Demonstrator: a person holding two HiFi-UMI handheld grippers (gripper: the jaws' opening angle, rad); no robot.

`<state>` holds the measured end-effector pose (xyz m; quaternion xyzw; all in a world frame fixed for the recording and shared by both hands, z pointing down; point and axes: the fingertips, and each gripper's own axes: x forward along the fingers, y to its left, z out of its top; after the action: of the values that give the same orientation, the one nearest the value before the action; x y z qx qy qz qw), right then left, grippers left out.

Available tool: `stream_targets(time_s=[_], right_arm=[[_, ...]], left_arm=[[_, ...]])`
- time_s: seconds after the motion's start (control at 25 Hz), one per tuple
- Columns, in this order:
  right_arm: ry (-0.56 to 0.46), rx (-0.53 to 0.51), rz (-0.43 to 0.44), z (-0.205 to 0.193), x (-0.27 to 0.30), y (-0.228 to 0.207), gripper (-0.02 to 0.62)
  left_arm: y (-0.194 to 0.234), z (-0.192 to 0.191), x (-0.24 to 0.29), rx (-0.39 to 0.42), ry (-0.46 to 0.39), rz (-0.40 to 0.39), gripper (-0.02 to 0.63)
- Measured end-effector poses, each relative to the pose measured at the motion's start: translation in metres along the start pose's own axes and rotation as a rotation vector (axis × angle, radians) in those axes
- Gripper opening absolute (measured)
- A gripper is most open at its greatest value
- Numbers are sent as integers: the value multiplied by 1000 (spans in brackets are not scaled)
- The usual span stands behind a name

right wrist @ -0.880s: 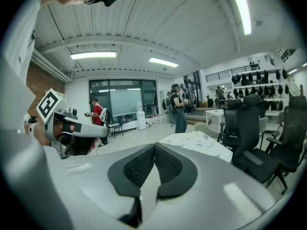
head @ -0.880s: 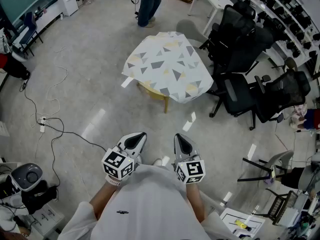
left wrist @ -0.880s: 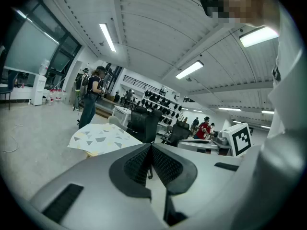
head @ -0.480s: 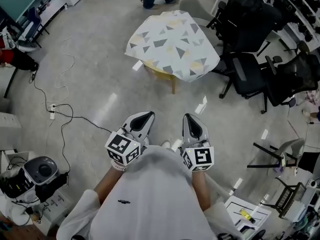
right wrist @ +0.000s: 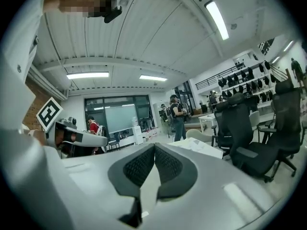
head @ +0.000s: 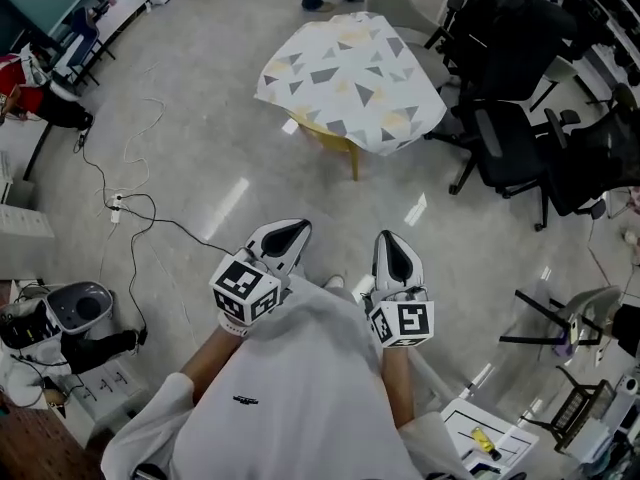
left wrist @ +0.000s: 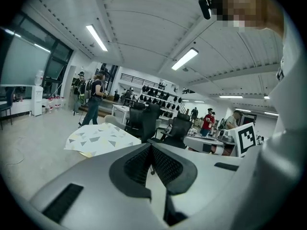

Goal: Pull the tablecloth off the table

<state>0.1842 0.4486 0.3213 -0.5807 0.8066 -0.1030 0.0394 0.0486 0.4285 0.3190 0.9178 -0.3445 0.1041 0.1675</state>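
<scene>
Head view, left claw (head: 290, 230) and right claw (head: 392, 244) closed, empty, side by side, pointing toward tablecloth (head: 350, 78)

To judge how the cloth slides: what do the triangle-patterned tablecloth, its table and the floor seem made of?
White tablecloth with grey and yellow triangles: thin matt fabric, probably; it drapes softly over the edges. Yellow table: perhaps wood or plastic; only a leg and rim show. Grey floor: glossy concrete or vinyl; it shows bright reflections.

White shirt (head: 290, 398), grey left gripper (head: 295, 229)
</scene>
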Motion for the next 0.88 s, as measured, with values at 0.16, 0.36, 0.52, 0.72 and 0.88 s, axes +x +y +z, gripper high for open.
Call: stream_targets(time_s=[0.16,0.36,0.52,0.72,0.88], right_arm=[[11,22,6,-7,-4,-11,-3],[5,-8,45,-1,18,-13,-3],[17,-25,60,-2,49,-15,-3],[45,-40,61,-2,119,-20,-3],[65,-55,69,8,190,-18,-3]], left_arm=[[-7,-3,2,-5,4,19,6],[9,0,10,-14,-2,49,6],[35,7,22,-31,-20,58,6],[94,30,58,-59,-43,44,6],[154,58,89,-79,-41,31,6]])
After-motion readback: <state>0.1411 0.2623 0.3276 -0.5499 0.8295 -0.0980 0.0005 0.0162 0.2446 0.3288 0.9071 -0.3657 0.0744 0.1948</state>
